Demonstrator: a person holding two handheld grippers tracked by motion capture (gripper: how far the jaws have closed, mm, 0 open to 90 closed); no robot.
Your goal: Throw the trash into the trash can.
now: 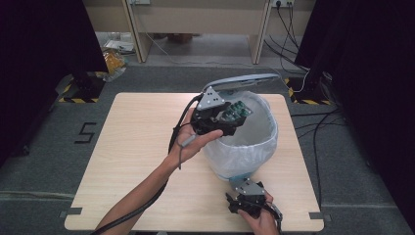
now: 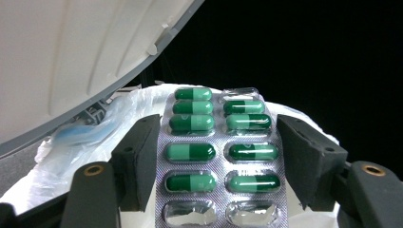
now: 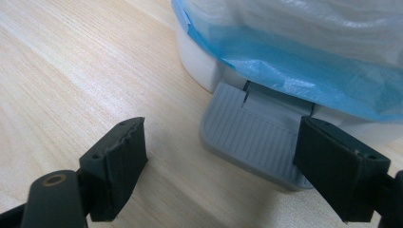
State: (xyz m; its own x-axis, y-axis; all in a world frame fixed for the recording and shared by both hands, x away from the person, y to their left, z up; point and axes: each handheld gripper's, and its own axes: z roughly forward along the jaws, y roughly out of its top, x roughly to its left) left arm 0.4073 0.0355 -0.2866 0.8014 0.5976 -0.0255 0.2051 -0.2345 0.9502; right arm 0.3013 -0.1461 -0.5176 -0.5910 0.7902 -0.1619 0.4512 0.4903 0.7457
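On the counter (image 1: 147,147) stands our pedal bin (image 1: 244,142), lid (image 1: 242,82) raised, bag-lined. Our right gripper (image 3: 223,152), fingers spread, sits by the pedal (image 3: 256,137); it looks pressed, so we should hold it. Our left gripper (image 2: 216,156) reaches over the opening with the pill strip (image 2: 219,152) between its fingers, apparently loosely; we should release only over the bag.

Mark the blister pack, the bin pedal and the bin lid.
blister pack (image 2: 219,156): left gripper view, foil strip between the capsule rows.
bin pedal (image 3: 254,137): right gripper view, ribbed grey top face.
bin lid (image 1: 244,81): high view, raised grey top.
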